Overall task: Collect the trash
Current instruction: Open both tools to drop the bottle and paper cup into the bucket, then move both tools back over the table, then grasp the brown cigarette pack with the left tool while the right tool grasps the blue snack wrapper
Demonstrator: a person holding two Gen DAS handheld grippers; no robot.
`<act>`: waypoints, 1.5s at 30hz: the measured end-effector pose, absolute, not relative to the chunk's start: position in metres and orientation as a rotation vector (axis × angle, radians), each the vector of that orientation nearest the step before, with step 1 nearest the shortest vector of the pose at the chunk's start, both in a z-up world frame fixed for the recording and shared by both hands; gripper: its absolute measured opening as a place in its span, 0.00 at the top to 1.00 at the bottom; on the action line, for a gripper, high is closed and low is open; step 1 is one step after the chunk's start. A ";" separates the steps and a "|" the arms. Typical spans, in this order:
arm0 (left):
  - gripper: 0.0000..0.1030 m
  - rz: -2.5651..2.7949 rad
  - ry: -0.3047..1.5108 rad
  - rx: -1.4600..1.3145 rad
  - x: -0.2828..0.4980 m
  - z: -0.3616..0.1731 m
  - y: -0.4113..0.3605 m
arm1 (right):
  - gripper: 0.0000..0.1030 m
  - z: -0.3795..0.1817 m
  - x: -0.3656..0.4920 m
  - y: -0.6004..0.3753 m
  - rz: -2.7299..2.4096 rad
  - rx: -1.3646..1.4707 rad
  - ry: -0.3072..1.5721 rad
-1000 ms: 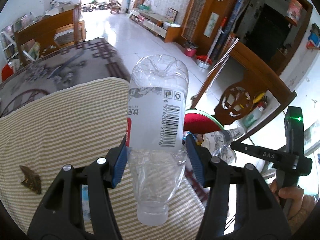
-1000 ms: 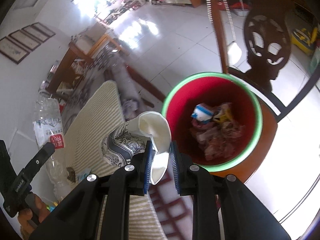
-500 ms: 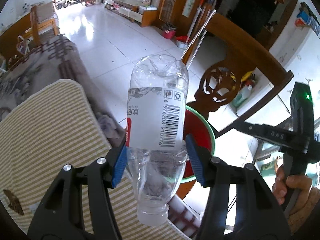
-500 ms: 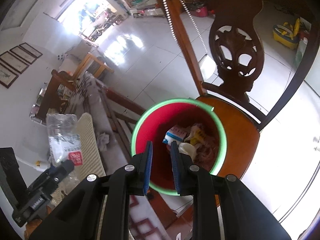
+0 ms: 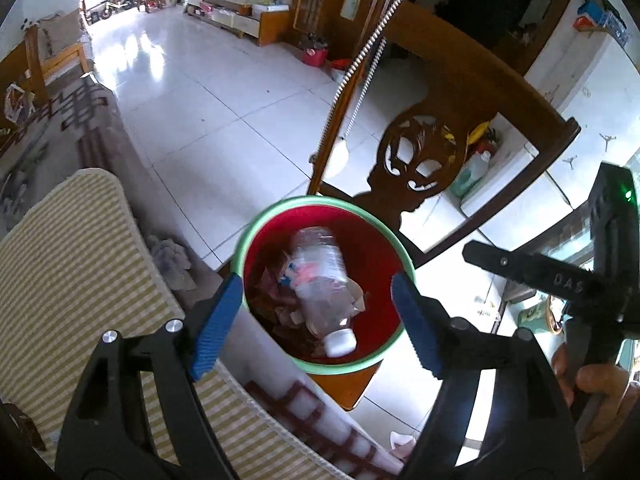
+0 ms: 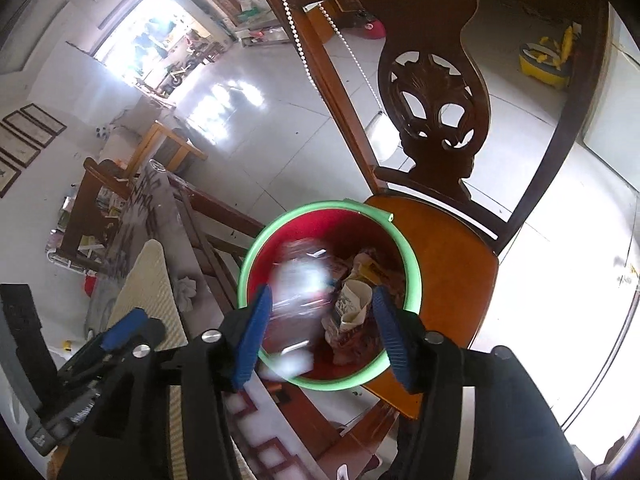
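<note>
Your left gripper [image 5: 318, 318] and right gripper [image 6: 322, 336]: both spread, empty. One bin [image 5: 240, 240] holds one bottle [image 5: 322, 276], one paper cup [image 6: 354, 306].

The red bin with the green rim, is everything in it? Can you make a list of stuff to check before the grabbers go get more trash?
1. Plastic bottle inside the red bin: ok, it lies in there, cap toward the camera.
2. Paper cup inside the bin: ok, it rests beside the bottle.
3. Left gripper empty: ok, jaws wide apart, nothing between them.
4. Right gripper empty: ok, jaws wide apart.
5. Bin steady on the chair seat: ok, it sits upright.
6. More trash left on the striped cloth: cannot tell, only part of it shows.
</note>
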State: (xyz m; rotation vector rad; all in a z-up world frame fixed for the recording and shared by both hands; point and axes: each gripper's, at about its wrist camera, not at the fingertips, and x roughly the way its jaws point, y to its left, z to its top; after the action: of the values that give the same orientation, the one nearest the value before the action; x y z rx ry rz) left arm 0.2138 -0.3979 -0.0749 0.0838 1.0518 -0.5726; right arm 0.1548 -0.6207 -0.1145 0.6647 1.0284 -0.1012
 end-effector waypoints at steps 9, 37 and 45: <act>0.26 -0.388 1.003 -0.053 0.197 -0.059 -0.301 | 0.38 -0.108 0.173 -0.557 -0.006 0.580 1.062; 0.43 0.197 1.151 -0.478 0.164 -0.152 0.007 | 0.34 -0.128 0.157 -0.263 0.308 0.270 1.247; 0.60 0.047 1.175 -0.427 0.152 -0.145 0.023 | 0.34 -0.145 0.160 -0.230 0.308 0.247 1.297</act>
State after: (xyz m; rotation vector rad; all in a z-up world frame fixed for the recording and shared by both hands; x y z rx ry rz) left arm 0.1522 0.0229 -0.1448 -0.4272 1.1754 0.0465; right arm 0.1603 -0.2299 -0.1454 0.2468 1.2968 0.3078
